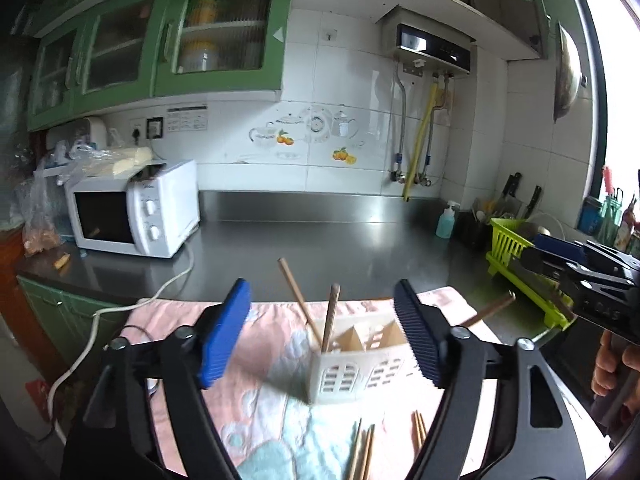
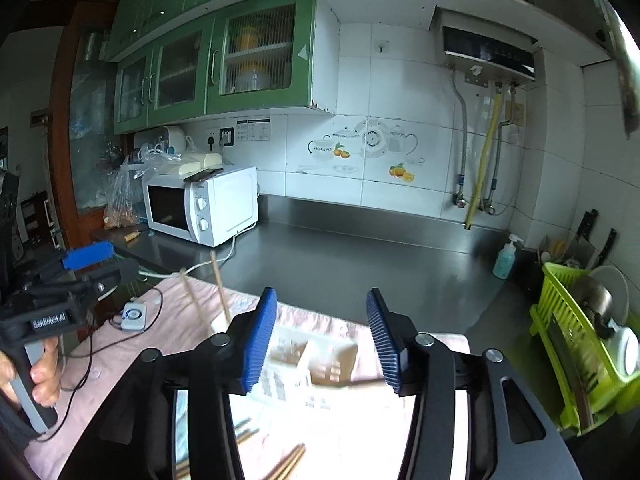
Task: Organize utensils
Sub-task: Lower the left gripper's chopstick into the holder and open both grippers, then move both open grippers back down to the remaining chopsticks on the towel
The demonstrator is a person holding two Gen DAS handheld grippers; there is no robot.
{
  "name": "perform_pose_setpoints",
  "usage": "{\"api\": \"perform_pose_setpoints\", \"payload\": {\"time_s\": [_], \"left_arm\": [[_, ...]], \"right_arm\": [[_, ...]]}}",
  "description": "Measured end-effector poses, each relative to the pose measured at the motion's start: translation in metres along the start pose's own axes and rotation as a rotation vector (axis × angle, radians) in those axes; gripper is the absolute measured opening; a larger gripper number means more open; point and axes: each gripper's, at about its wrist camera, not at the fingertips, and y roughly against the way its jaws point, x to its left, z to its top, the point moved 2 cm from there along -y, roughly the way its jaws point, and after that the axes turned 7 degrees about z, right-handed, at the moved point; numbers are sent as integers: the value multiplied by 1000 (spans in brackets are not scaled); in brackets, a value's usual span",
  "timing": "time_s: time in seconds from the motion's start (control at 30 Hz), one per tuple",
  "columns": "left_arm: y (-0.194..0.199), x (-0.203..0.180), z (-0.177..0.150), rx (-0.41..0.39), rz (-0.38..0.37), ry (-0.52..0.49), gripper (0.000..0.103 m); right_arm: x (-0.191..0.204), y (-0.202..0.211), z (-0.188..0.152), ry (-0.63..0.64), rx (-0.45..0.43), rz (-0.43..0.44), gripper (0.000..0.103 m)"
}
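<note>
Loose wooden chopsticks (image 1: 362,450) lie nearest on a pink towel (image 1: 272,364). Above them the left gripper (image 1: 322,332) and right gripper (image 2: 322,338) both have fingers spread, holding nothing. Just beyond stands a white utensil holder (image 1: 352,364) with two chopsticks upright inside. Farther back, a microwave (image 1: 136,216) sits on the steel counter (image 1: 320,240).
</note>
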Motion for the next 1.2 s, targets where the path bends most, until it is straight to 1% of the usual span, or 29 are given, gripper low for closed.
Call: {"api": "perform_pose_setpoints", "payload": {"time_s": [0.07,0.17,0.23,0.3,0.4,0.5,0.63,0.7,0.73,0.83,0.9,1.0,1.13,1.2], "left_arm": [[15,1,-8,-5,7,2,87],[41,3,-26,-29,48,-15,97],[58,3,-41,-37,69,-39,98],[69,2,-56,-22,88,-76,98],[84,0,-81,20,70,-130,98],[98,0,-105,33,78,-165,98],[107,2,-137,72,75,-192,98],[108,6,-153,110,87,-201,98],[108,10,-161,129,97,-192,98],[107,20,-177,175,95,-150,98],[109,27,-186,185,107,-123,98],[112,32,-195,186,128,-102,98],[110,35,-207,198,170,-125,98],[108,37,-214,213,179,-129,98]], "right_arm": [[4,14,-17,-13,14,-1,56],[11,32,-48,-31,50,2,65],[17,41,-69,-43,77,10,69],[24,50,-94,-55,106,21,74],[32,61,-125,-75,133,10,81],[41,66,-151,-112,171,22,85],[59,68,-187,-97,229,-3,87],[65,68,-200,-93,258,-8,87],[69,69,-207,-98,271,-3,87],[76,68,-226,-104,302,-2,88],[80,66,-238,-87,323,-24,88],[83,64,-250,-97,343,-28,88],[90,59,-262,-89,373,-46,88],[91,55,-266,-84,389,-54,88]]}}
